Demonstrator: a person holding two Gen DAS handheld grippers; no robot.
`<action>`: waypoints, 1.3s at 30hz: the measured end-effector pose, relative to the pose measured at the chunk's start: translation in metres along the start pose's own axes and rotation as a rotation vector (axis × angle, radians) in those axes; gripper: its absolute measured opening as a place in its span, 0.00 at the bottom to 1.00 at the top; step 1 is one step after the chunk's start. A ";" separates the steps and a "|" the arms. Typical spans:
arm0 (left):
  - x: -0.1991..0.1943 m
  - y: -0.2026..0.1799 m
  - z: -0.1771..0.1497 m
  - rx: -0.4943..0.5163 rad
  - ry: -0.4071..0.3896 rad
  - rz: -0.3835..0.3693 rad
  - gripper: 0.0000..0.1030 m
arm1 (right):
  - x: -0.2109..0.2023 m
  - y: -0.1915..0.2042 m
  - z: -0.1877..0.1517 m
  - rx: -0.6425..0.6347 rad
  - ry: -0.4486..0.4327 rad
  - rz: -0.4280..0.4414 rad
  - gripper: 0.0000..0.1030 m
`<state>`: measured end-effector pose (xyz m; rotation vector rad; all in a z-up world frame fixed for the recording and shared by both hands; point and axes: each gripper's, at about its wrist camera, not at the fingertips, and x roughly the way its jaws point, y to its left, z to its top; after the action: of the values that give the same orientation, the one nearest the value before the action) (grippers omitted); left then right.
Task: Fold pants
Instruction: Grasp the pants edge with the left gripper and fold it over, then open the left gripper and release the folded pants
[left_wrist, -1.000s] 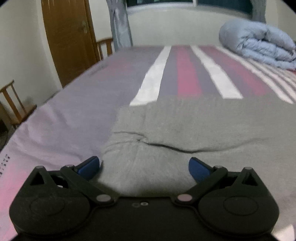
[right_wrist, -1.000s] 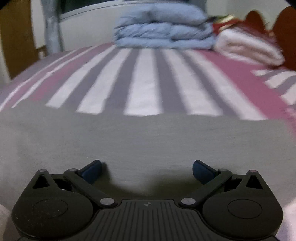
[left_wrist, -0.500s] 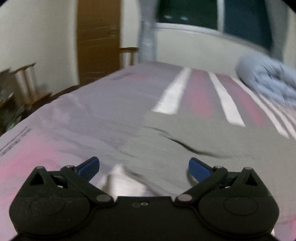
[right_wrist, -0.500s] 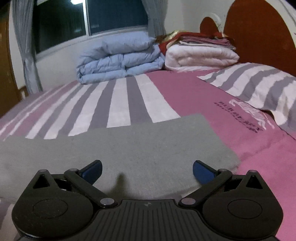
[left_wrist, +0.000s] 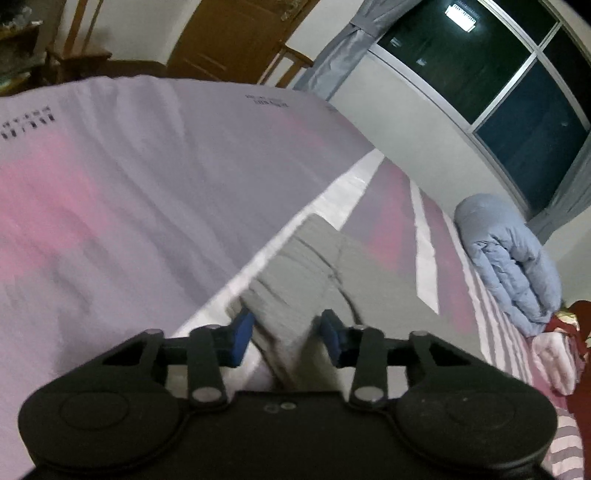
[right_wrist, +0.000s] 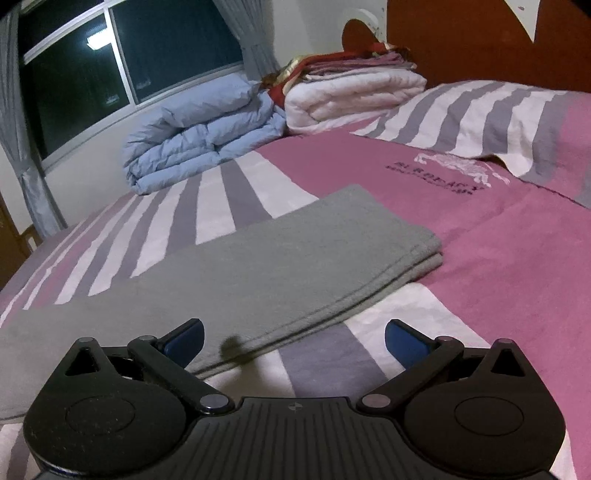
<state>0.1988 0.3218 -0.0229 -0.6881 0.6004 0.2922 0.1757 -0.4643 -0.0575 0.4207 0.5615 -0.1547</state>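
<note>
Grey pants (right_wrist: 277, 258) lie folded lengthwise on the striped pink bed (right_wrist: 517, 277), their layered leg end toward the right. My right gripper (right_wrist: 293, 339) hovers open at the pants' near edge, its left pad over the cloth and bare bedsheet between the pads. In the tilted left wrist view, the bunched waist end of the pants (left_wrist: 314, 266) runs up between the blue pads. My left gripper (left_wrist: 286, 332) has its jaws closing on this end, and both pads touch the cloth.
A rolled blue duvet (right_wrist: 199, 140) and a folded white quilt (right_wrist: 351, 96) sit at the bed's far side under the window (left_wrist: 480, 62). A striped pillow (right_wrist: 498, 118) leans by the wooden headboard (right_wrist: 480, 44). A wooden chair (left_wrist: 74, 48) and door (left_wrist: 229, 37) stand past the bed's edge.
The left gripper rolled, slid to the pants' waist end and its jaws came together on the cloth. The right gripper drew back to the pants' near edge and stayed open.
</note>
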 end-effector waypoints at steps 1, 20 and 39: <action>0.002 -0.002 -0.001 0.012 0.000 0.003 0.27 | -0.002 0.002 0.000 0.001 -0.010 -0.001 1.00; -0.009 -0.040 0.021 0.151 -0.219 -0.123 0.14 | -0.002 0.010 -0.011 0.008 -0.048 -0.020 1.00; -0.015 -0.086 -0.054 0.495 -0.252 0.243 0.89 | -0.006 -0.021 -0.011 0.198 -0.064 0.069 1.00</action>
<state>0.2019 0.2204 -0.0032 -0.0972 0.4872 0.4294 0.1601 -0.4786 -0.0694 0.6244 0.4691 -0.1571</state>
